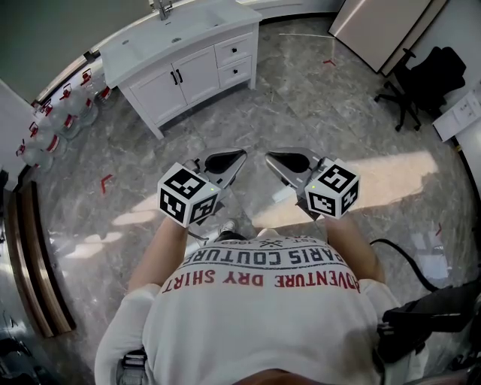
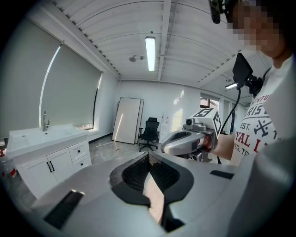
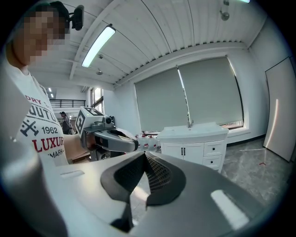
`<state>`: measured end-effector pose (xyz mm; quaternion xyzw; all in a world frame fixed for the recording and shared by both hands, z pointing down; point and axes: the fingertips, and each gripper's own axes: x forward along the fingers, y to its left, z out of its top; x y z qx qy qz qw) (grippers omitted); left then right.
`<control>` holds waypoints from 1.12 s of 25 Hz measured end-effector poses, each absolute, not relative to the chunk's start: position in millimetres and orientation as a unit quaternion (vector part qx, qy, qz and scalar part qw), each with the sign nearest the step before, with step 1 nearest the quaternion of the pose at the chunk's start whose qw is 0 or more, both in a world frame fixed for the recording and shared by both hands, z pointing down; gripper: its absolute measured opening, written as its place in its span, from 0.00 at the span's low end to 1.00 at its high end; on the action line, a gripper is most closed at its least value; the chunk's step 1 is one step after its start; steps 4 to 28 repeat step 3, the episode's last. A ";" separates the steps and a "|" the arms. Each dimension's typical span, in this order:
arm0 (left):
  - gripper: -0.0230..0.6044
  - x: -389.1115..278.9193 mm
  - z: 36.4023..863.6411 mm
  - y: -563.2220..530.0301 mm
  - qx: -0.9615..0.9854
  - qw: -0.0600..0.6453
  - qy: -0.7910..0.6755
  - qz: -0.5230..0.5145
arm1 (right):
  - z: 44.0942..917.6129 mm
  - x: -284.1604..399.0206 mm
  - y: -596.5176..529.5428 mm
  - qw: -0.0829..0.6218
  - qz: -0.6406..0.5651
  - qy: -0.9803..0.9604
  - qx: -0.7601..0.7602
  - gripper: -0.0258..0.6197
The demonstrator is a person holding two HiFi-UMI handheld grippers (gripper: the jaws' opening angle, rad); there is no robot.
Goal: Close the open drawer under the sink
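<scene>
Hovering well apart from sink cabinet (image 1: pixel 188 71), L tongs (image 1: pixel 239 156) & R tongs (image 1: pixel 272 158) both pinched closed, empty.

In the head view the sink cabinet (image 1: pixel 180 71) stands in the upper left of the frame, with its two drawers (image 1: pixel 234 60) stacked at its right end and the tap (image 1: pixel 161 7) on top. Water bottles (image 1: pixel 64 105) line the left edge beside it. An office chair (image 1: pixel 413 83) sits upper right, a board (image 1: pixel 372 30) to its left. The left gripper (image 1: pixel 224 161) and right gripper (image 1: pixel 288 161) hang side by side at centre, well apart from the cabinet
</scene>
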<state>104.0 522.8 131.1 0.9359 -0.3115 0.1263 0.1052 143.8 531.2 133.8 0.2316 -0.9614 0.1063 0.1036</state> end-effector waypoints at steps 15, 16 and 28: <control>0.04 107.6 126.6 525.7 0.936 0.105 -0.310 0.126 | 130.9 146.0 534.5 0.110 0.103 -0.961 0.230 0.04; 0.04 107.6 126.6 525.7 0.936 0.105 -0.310 0.126 | 130.9 146.0 534.5 0.110 0.103 -0.961 0.230 0.04; 0.04 107.6 126.6 525.7 0.936 0.105 -0.310 0.126 | 130.9 146.0 534.5 0.110 0.103 -0.961 0.230 0.04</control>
